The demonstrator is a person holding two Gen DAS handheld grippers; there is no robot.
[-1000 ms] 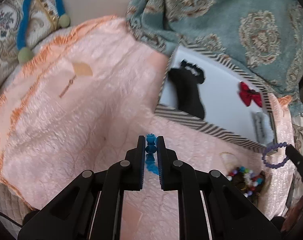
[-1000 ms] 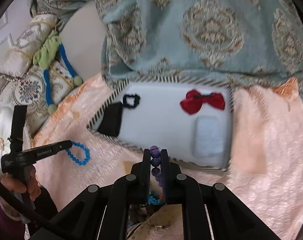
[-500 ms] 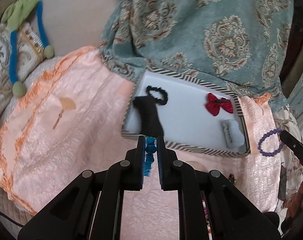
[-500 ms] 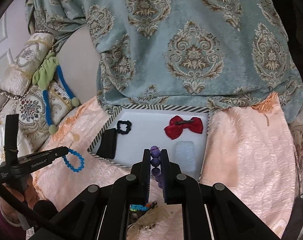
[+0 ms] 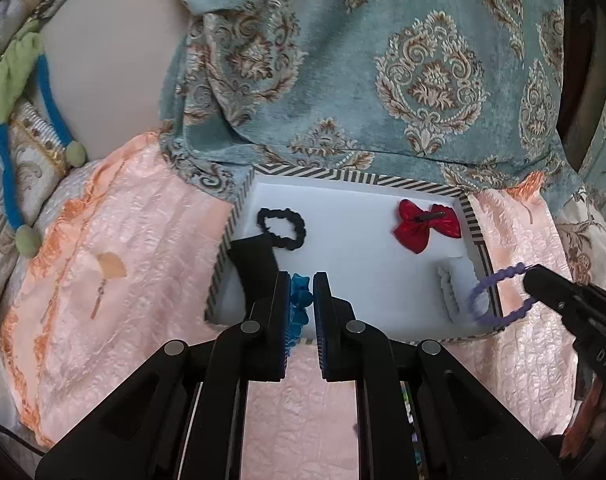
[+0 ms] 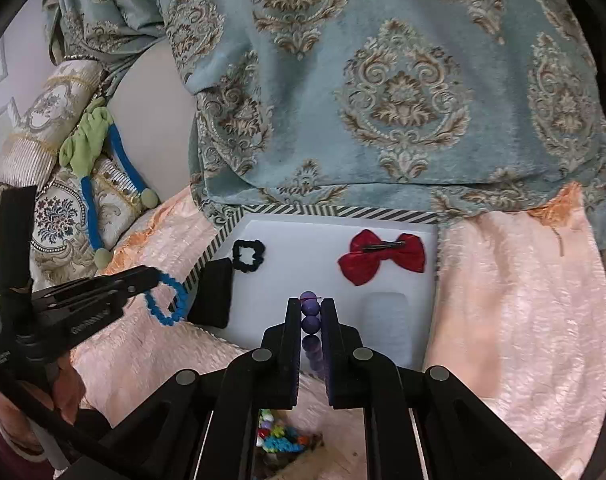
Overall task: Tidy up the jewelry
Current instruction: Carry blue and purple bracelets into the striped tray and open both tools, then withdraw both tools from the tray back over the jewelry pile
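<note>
My left gripper [image 5: 302, 285] is shut on a blue bead bracelet [image 5: 299, 300], held above the near left edge of a white tray with a striped rim [image 5: 359, 178]. It also shows in the right wrist view [image 6: 167, 298]. My right gripper [image 6: 311, 301] is shut on a purple bead bracelet [image 6: 311, 318], which hangs over the tray's near right rim in the left wrist view [image 5: 491, 294]. In the tray lie a black scrunchie [image 5: 282, 227], a black pouch [image 5: 257, 264], a red bow clip [image 5: 427, 224] and a clear hair clip [image 5: 449, 288].
The tray sits on a pink quilted cover [image 5: 123, 280] against a teal patterned blanket [image 5: 383, 60]. A pile of mixed colourful jewelry [image 6: 283, 438] lies below my right gripper. Patterned cushions with a green and blue toy [image 6: 91, 148] are at the left.
Both grippers have moved forward toward the tray, each still holding its bracelet. The tray now sits centred and closer in both views.
</note>
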